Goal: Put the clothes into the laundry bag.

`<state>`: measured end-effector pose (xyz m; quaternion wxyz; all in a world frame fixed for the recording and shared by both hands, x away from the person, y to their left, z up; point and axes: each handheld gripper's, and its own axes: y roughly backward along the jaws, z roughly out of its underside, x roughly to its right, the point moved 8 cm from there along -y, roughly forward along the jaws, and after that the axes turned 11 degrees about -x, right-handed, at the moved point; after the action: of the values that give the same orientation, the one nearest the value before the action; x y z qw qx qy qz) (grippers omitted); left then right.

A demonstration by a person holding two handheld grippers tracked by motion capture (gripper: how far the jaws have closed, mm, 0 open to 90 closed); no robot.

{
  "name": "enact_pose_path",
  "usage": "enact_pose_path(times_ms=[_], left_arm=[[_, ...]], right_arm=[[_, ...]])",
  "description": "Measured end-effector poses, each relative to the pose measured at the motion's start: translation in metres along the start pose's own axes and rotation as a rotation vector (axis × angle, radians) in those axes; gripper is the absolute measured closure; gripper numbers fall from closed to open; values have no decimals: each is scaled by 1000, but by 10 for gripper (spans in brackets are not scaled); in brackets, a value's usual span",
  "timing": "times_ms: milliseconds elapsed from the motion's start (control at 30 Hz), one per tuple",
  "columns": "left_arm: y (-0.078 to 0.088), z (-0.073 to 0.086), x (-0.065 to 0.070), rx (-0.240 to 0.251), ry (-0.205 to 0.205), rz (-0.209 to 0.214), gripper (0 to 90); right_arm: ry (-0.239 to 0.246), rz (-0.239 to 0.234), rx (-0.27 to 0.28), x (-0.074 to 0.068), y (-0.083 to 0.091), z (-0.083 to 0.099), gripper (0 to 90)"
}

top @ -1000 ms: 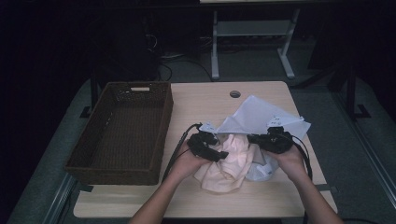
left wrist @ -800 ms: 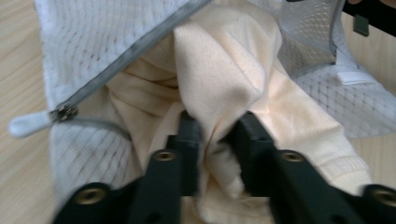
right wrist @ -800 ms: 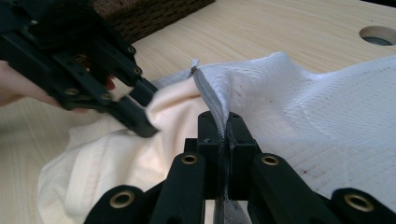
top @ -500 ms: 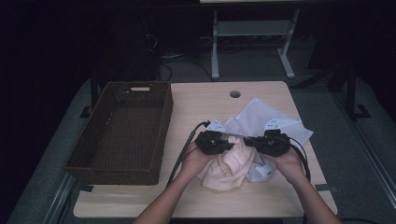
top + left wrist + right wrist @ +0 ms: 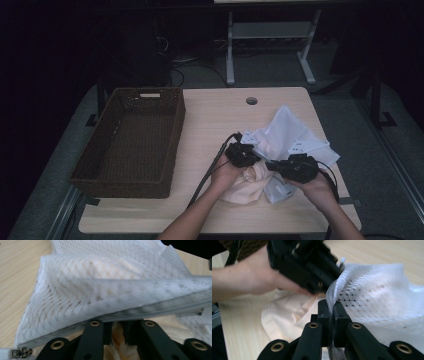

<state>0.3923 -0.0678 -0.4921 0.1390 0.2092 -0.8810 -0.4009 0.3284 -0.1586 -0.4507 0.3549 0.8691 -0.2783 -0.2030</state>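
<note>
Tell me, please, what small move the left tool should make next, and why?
Probably push the cream garment deeper into the white mesh bag. The left tool pinches that cloth just at the bag's zipped rim, its jaws having just reopened slightly, while the right tool clamps the rim, holding the mouth open.

Basket (image 5: 132, 141): brown wicker, along table's left edge.
Hole (image 5: 251, 100): round, near table's far edge.
Table (image 5: 210, 120): light wood.

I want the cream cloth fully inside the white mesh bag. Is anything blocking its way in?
Nothing visible blocks it. The right gripper holds the mesh bag open by its zipper edge, and the left gripper, its jaws having just closed, grips the cream cloth at the mouth.
</note>
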Motion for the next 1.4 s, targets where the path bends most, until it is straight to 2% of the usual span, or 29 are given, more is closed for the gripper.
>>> enact_pose_path(times_ms=[100,133,167,233,300,367,400,433,467,500,533,567,600,633,667,733,767,800,933,967,1000,1033,1167,1200,1233,1267,1333,1400], left_arm=[[4,2,0,-7,-1,1,703],[12,6,1,-14,10,17,651],[12,6,1,-14,10,17,620],[28,16,0,-20,19,39,540],[41,24,-1,-14,21,41,492],[47,29,-2,-17,18,41,434],[56,39,-5,-33,18,20,405],[56,39,-5,-33,18,20,382],[62,56,-13,-52,20,-21,356],[62,56,-13,-52,20,-21,345],[62,68,-21,-63,53,-28,337],[62,68,-21,-63,53,-28,325],[58,75,-27,-77,80,-29,318],[58,75,-27,-77,80,-29,317],[51,79,-30,-97,93,-14,318],[49,80,-30,-104,88,-1,324],[45,81,-28,-118,75,9,359],[42,82,-25,-133,53,3,480],[40,83,-21,-153,23,3,733],[40,83,-21,-153,23,3,786],[40,83,-20,-152,20,13,786],[41,82,-18,-152,12,22,839],[44,79,-8,-145,-17,50,863],[47,76,0,-127,-35,71,863],[47,76,0,-127,-35,71,864],[49,71,8,-109,-60,82,864],[50,68,12,-96,-67,89,864],[49,63,19,-86,-89,94,863]], right_arm=[[-2,1,-11,-1,-2,6,864],[-5,-4,-11,0,-3,7,864],[-5,-4,-11,0,-3,7,864],[-2,-5,-15,-2,-5,7,864],[2,-3,-19,-2,-6,7,864],[2,-2,-19,-2,-7,7,864],[2,-3,-19,-1,-7,7,863],[2,-3,-19,-1,-7,7,863],[4,-5,-19,-1,-8,7,864],[4,-6,-18,-1,-9,7,864],[5,-6,-21,-2,-10,7,863],[5,-6,-21,-2,-10,7,863],[8,-4,-23,-2,-12,7,863],[10,-4,-25,-2,-12,7,863],[12,-4,-27,-2,-12,7,863],[9,-4,-27,-1,-13,8,864],[10,-4,-28,-1,-13,8,863],[10,-6,-31,0,-13,9,863],[11,-7,-32,1,-15,9,864],[11,-7,-32,1,-15,9,864],[12,-6,-32,1,-16,9,864],[11,-5,-35,1,-16,9,864],[10,0,-31,2,-18,8,864],[8,-1,-29,2,-19,6,864],[8,-1,-29,2,-19,6,864],[10,-3,-26,3,-21,3,864],[10,-4,-24,3,-22,2,864],[34,-21,-7,-4,-24,-6,864]])
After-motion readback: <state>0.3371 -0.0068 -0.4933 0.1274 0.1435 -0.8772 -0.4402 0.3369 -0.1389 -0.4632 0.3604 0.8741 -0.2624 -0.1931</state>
